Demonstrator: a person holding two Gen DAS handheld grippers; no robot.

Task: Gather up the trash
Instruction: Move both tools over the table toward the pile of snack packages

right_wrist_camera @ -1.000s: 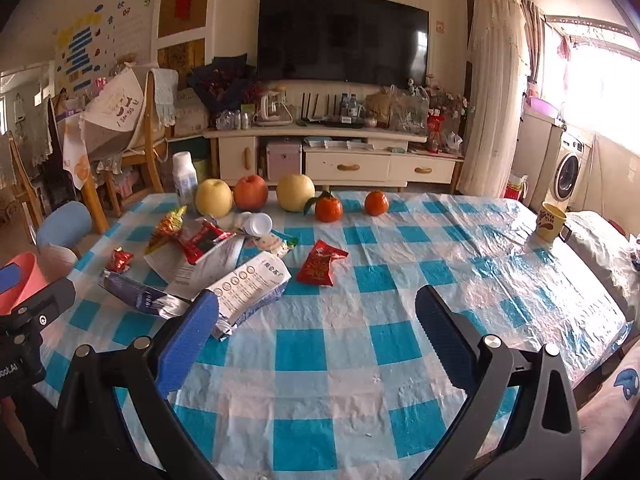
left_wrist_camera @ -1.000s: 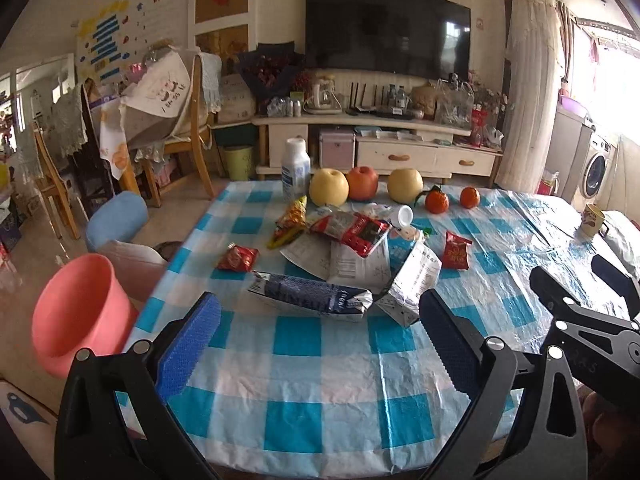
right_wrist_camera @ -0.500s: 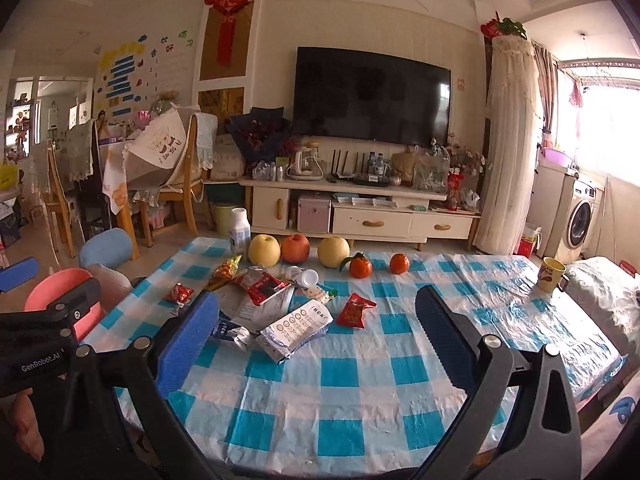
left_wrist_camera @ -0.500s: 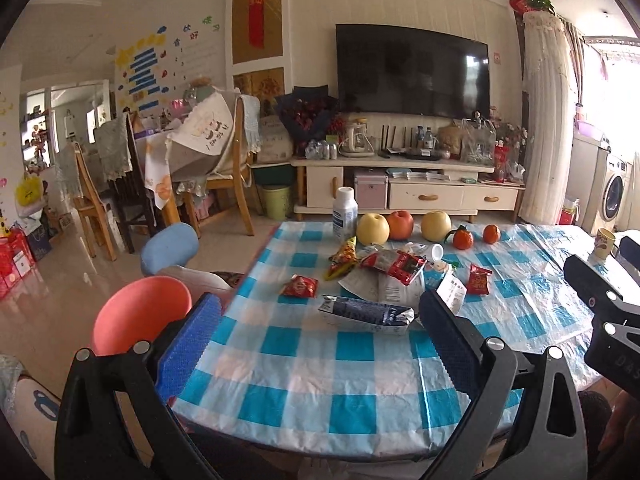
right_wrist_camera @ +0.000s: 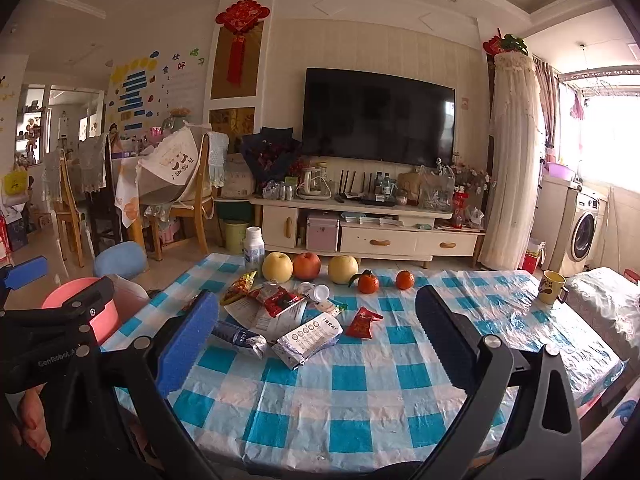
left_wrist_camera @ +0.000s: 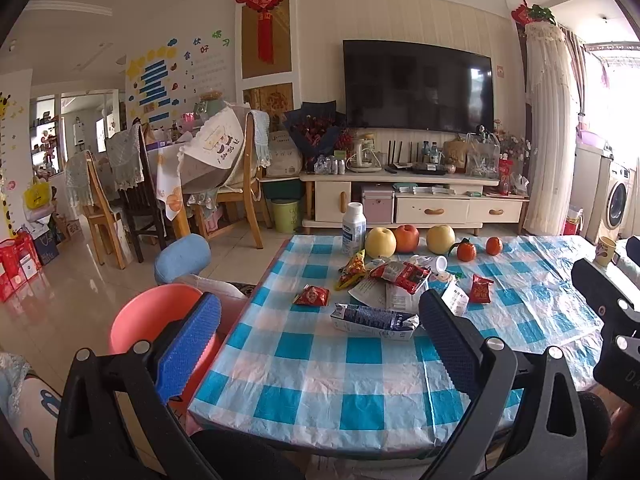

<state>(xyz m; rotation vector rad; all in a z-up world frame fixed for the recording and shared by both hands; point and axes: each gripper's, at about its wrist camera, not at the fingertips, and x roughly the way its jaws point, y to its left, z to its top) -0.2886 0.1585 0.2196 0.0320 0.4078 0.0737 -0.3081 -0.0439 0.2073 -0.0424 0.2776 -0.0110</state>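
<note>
A pink bin sat on the floor off the tabletop's left edge, at about nine o'clock from the litter, half hidden behind the left tool's blue finger. The left tool hung short of the near edge, its fingers spread wide and holding nothing. The trash lay bunched on the far left part of the checked cloth: a small red packet furthest left, a flattened blue carton just beside it at four o'clock, then papers under a red-and-black wrapper and a yellow wrapper. A silver pouch lay at five o'clock from the papers, and another red packet at three o'clock from them. Behind the pile, at twelve o'clock, stood a white bottle, a row of fruit and two oranges. The right tool also hung before the near edge, spread and empty, with the left tool's black frame beside it. A yellow mug stood well apart at the far right.
</note>
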